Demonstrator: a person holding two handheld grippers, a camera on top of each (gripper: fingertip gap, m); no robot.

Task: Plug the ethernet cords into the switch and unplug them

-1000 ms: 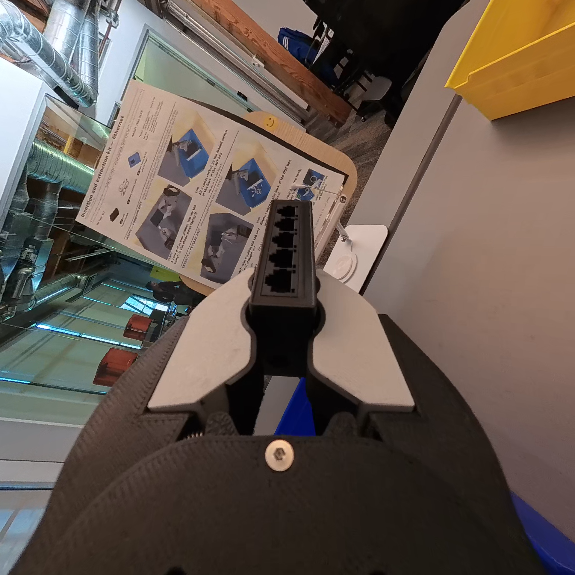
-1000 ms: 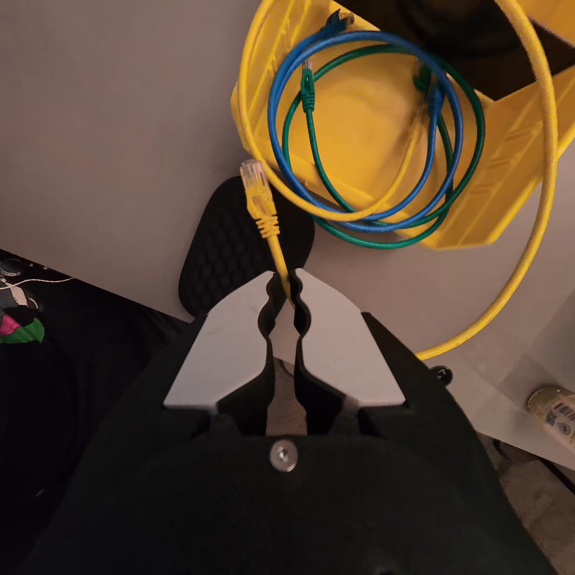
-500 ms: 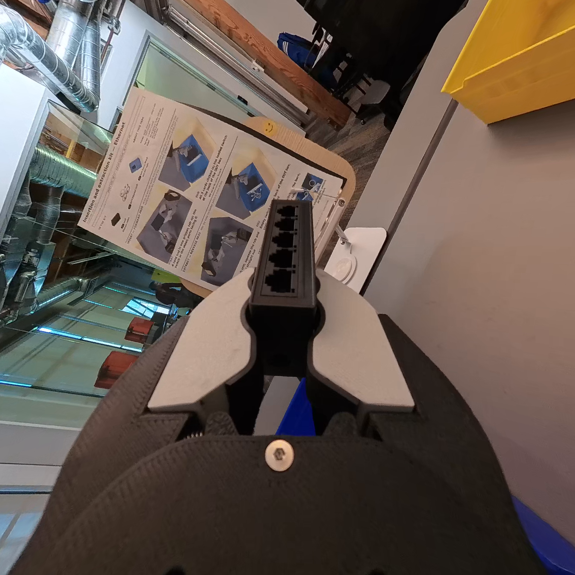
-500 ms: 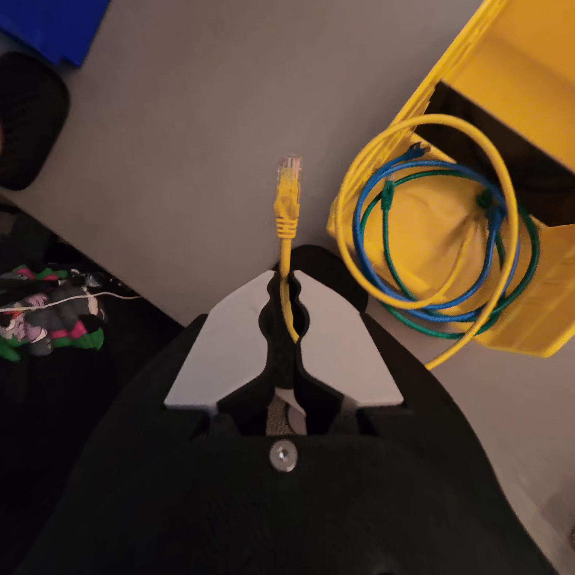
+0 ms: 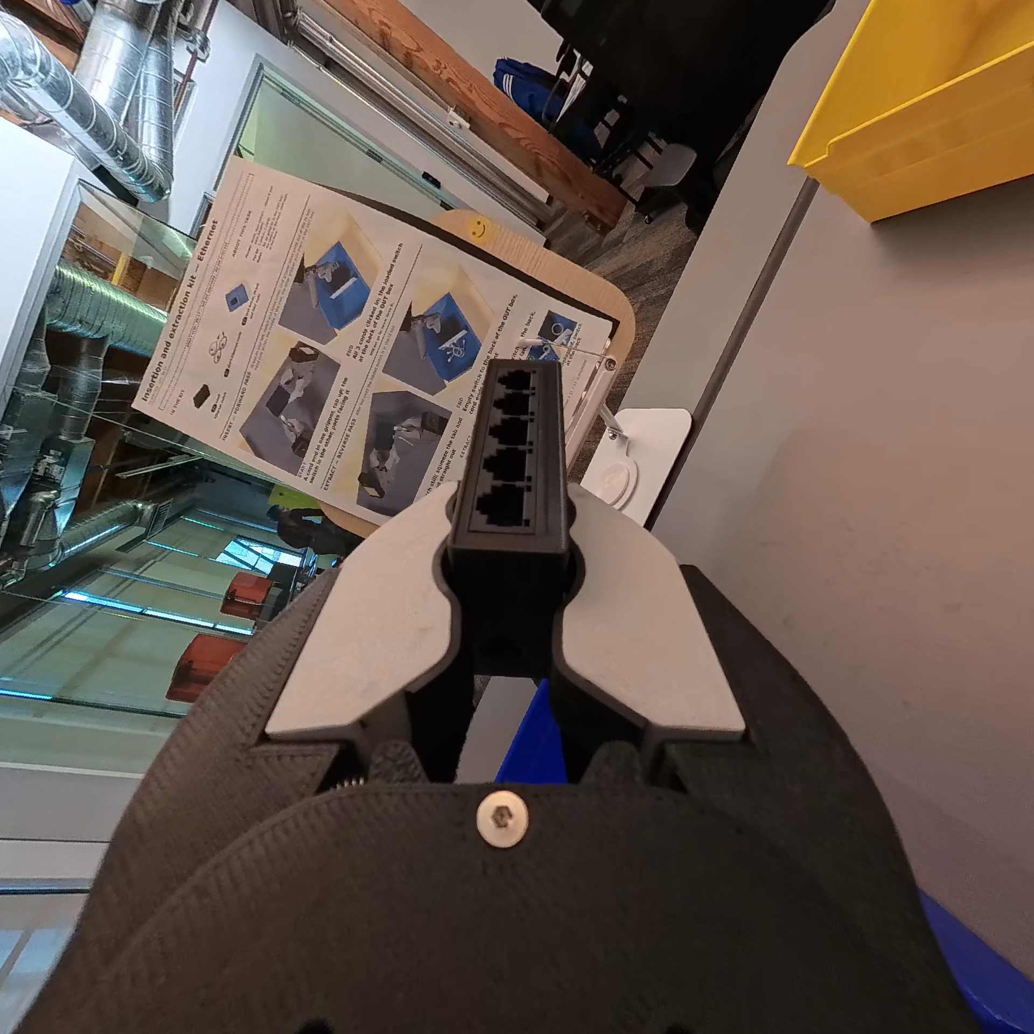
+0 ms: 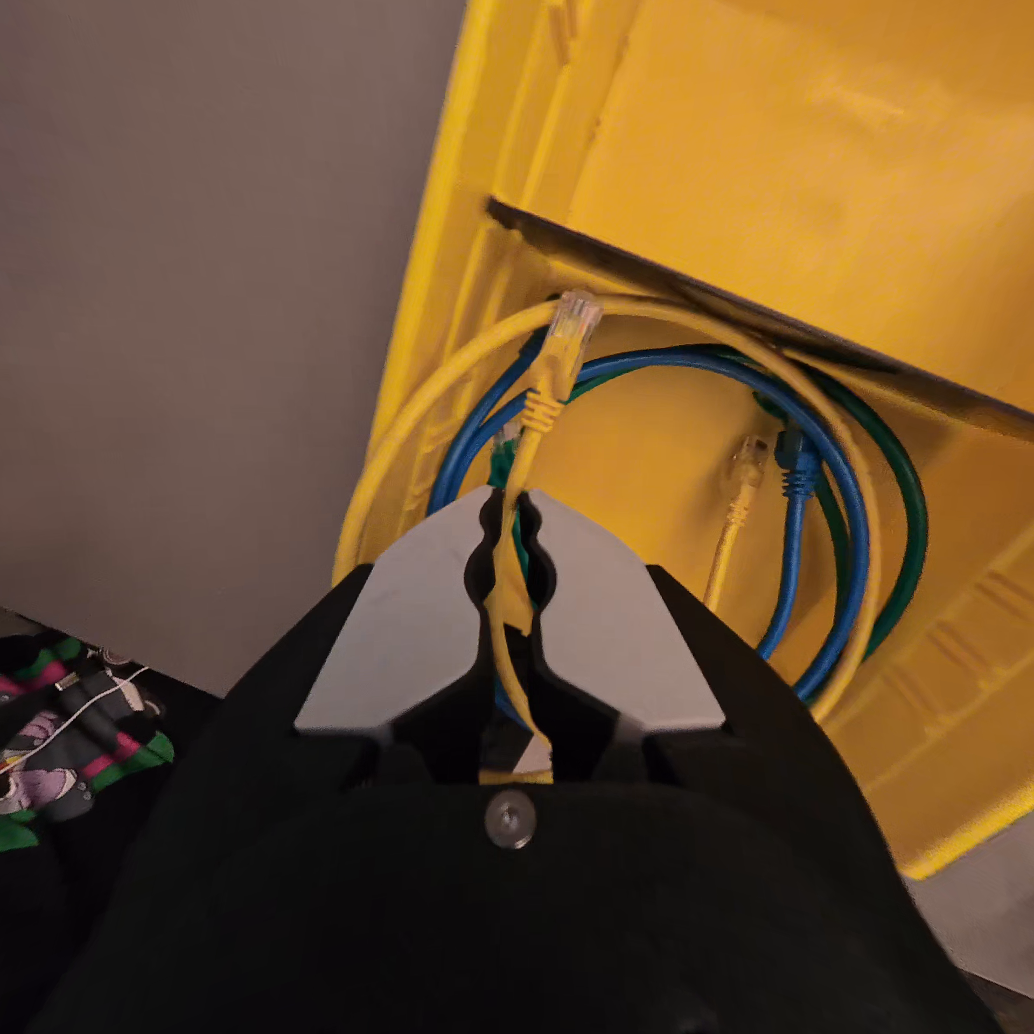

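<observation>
- The left hand-held gripper (image 5: 508,503) is clenching a black switch (image 5: 512,459) between its grey fingers (image 5: 391,604), with the row of five ports facing up toward the camera and all of them sitting empty.
- The switch is being held up off the grey counter (image 5: 867,503), which is filling the 3 o'clock side of the left wrist view.
- Beyond the switch, toward 11 o'clock, a printed instruction sheet (image 5: 313,358) is leaning on a light wooden board (image 5: 565,280), propped on a white stand (image 5: 643,447) on the counter.
- A yellow bin (image 5: 917,123) is showing at 1 o'clock in that view, and a blue bin (image 5: 996,985) is peeking out at 5 o'clock.
- The right hand-held gripper (image 6: 509,495) is pinching a yellow cord (image 6: 506,559) just behind its plug (image 6: 565,358); the plug is pointing away toward 12 o'clock, with the clear tip standing beyond the fingertips.
- That cord is looping round in a wide ring over the front compartment of the yellow bin (image 6: 783,168), whose dark divider (image 6: 783,330) is crossing just beyond the plug.
- Inside the loop, a blue cord (image 6: 828,503) and a green cord (image 6: 906,503) are lying coiled together in the bin.
- The yellow cord's other plug (image 6: 747,464) is resting beside a blue plug (image 6: 797,464) at about 3 o'clock from the right gripper's tips.
- Dark cloth with pink and green patches (image 6: 67,750) is lying at 8 o'clock, off the counter's edge.
</observation>
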